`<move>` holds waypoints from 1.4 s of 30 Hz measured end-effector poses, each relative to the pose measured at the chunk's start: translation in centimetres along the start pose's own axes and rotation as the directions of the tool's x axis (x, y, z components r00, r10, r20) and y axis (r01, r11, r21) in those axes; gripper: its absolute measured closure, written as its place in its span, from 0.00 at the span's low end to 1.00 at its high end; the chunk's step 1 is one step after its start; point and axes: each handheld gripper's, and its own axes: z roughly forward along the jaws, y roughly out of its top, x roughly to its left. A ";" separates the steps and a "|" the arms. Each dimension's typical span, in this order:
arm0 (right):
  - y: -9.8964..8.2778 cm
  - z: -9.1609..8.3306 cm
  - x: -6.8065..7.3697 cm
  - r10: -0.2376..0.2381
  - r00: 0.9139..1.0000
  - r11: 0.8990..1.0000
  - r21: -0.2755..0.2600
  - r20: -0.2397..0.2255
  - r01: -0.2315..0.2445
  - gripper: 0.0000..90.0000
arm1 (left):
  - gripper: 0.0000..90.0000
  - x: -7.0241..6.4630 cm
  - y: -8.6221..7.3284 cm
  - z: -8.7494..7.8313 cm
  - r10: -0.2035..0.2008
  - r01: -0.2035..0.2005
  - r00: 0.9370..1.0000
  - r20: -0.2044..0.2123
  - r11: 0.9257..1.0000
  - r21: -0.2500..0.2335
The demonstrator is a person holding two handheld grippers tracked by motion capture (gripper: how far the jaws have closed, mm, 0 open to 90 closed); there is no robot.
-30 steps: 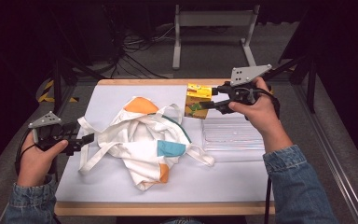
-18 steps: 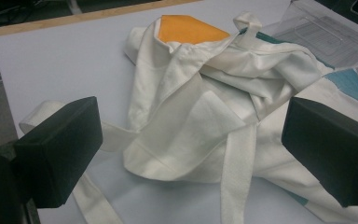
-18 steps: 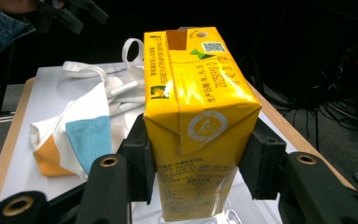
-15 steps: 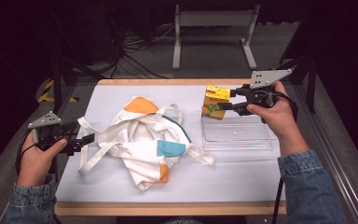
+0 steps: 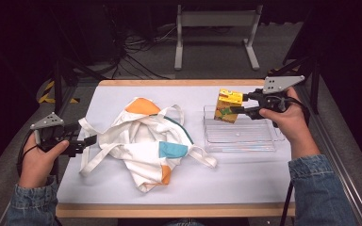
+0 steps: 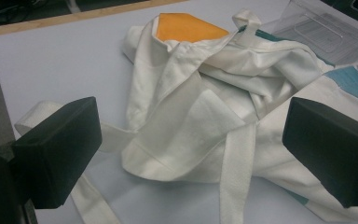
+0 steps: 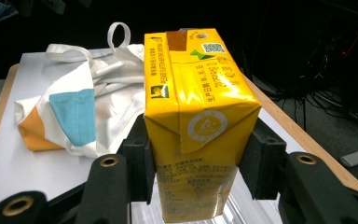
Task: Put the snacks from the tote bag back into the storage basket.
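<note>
One yellow carton (image 5: 228, 105) sits clamped between the jaws of our right gripper (image 5: 239, 104), and in the right gripper view (image 7: 196, 116) we see both black pads pressed flat against its two sides, with its folded top panel facing the camera. From the high view the carton hangs over the far left corner of the clear plastic tray (image 5: 264, 141); we cannot tell whether its bottom edge touches the tray. The tray lies on the right half of the white table (image 5: 122, 94), its long side running across in front of us.

To the left of the tray, near the middle of the table, lies the crumpled white cloth bag (image 5: 146, 141), with an orange patch at its far end, a teal patch toward the tray and a second orange corner at the near end. One of its straps reaches almost to the tray's near left corner. The right gripper view shows the bag (image 7: 74, 107) behind the carton, a strap loop standing up.

Our left gripper (image 5: 87, 141) rests at the table's left edge, its jaws spread wide with nothing clamped. In the left gripper view the two pads (image 6: 60, 149) stand well apart, and the bag (image 6: 205, 107) and its straps lie between and beyond them.
</note>
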 end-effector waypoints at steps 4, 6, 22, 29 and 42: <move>-0.9 0.1 -0.2 0.009 1.000 1.000 0.002 -0.005 -0.009 0.58 | 0.06 -0.1 0.0 -0.1 -0.005 0.005 1.000 -0.001 1.000 -0.002; -1.3 0.2 -0.3 0.012 1.000 1.000 0.004 -0.006 -0.012 0.58 | 0.06 -0.1 0.0 -0.1 -0.004 0.004 1.000 -0.002 1.000 -0.001; -3.8 2.1 -0.6 0.018 0.999 0.999 0.044 -0.045 -0.016 0.58 | 0.06 0.0 -0.9 -1.1 -0.025 0.025 0.999 -0.024 1.000 0.002; -4.6 2.8 -0.5 0.022 0.998 0.997 0.075 -0.065 -0.017 0.58 | 0.06 -0.1 -1.3 -1.4 -0.030 0.031 0.999 -0.034 1.000 0.002; -5.4 3.8 -0.2 0.014 0.994 0.993 0.121 -0.110 -0.001 0.58 | 0.06 0.0 -1.6 -1.7 -0.043 0.043 0.998 -0.037 0.999 0.005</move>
